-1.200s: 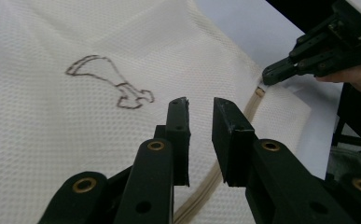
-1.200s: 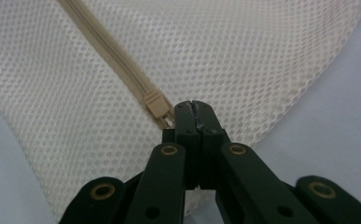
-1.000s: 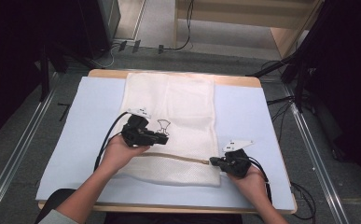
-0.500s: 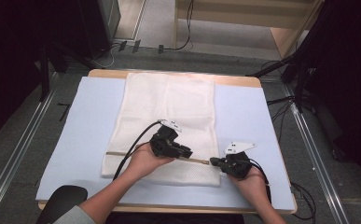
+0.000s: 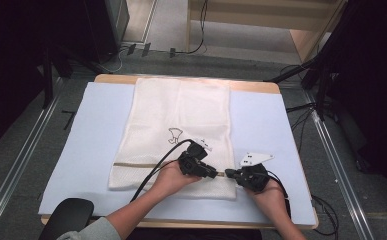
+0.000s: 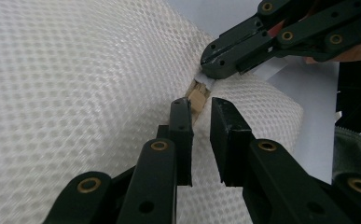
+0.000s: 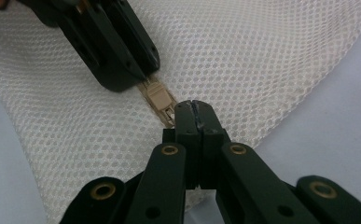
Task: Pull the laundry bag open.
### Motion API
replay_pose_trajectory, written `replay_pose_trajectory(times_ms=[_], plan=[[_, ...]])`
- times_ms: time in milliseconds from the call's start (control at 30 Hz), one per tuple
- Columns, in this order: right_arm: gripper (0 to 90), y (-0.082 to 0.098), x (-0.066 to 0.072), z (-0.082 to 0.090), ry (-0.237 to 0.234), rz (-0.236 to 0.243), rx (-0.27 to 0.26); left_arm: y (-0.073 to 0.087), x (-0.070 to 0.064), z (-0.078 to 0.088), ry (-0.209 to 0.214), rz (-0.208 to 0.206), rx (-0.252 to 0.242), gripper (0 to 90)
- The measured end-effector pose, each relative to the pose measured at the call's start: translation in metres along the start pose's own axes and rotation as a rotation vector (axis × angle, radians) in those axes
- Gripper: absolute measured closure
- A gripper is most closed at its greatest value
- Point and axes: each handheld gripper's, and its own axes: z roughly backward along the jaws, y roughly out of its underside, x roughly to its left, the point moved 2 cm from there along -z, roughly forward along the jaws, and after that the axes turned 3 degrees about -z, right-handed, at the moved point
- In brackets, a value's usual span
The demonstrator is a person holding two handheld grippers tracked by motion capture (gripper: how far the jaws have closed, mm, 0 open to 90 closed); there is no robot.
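Working a white mesh laundry bag (image 5: 176,130) here, lying flat on a pale blue mat (image 5: 76,150) that covers the table. Everything is placed relative to the bag's tan zipper (image 5: 131,164), which runs across the bag near its front hem.

Hard to read stuff first: from the high view the zipper's right end is buried under both tools, so I can't make out the slider there. In my right gripper view the tan slider (image 7: 158,100) sits just beyond my own jaw tips, and whatever they pinch is hidden behind them. It looks like bag fabric at the zipper's end, but I can't say for sure. The little black print (image 5: 174,134) on the mesh above the zipper is too small to read.

My right gripper (image 5: 229,174) is clamped fully shut at the zipper's right end. My left gripper (image 5: 216,173) is a narrow gap apart, the slider just past its tips, pads not pressing on anything I can see; its jaws have just been closing a bit.

Room: the bag's right edge is just beyond the zipper's end, with bare mat past it. Left of the zipper there's a wide mat margin.

Compared with a second ago, my left hand has slid along the zipper from near its left-middle right up to the right gripper, which hasn't budged.
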Motion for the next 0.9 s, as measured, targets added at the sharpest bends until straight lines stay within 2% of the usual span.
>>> replay_pose_trajectory(times_ms=[233, 333, 433, 533, 600, 633, 767, 900], plan=[[90.0, 0.000, 0.000, 0.000, 0.003, 0.003, 0.001, -0.005, -0.002, -0.010, 0.008, 0.024, -0.010, 80.3], [90.0, 0.000, 0.001, 0.000, 0.008, 0.004, -0.001, -0.008, -0.004, -0.013, -0.004, 0.017, -0.002, 86.5], [90.0, 0.001, 0.002, 0.000, 0.010, 0.016, -0.001, -0.009, 0.000, -0.012, 0.025, 0.048, 0.018, 88.6], [90.0, 0.003, 0.002, 0.000, 0.007, 0.039, -0.016, -0.009, 0.004, -0.009, 0.058, 0.077, 0.025, 88.9], [90.0, 0.004, 0.003, 0.000, 0.007, 0.032, -0.017, -0.008, 0.005, -0.007, 0.052, 0.065, 0.041, 89.0], [90.0, 0.004, 0.003, 0.000, 0.007, 0.033, -0.013, -0.008, 0.005, -0.005, 0.044, 0.065, 0.030, 89.1], [90.0, 0.005, 0.002, 0.000, 0.007, 0.039, -0.027, -0.004, 0.009, 0.009, 0.029, 0.053, 0.049, 89.1], [90.0, 0.007, 0.002, 0.000, -0.003, 0.043, -0.036, 0.004, 0.012, 0.019, 0.029, 0.046, 0.050, 89.1]])
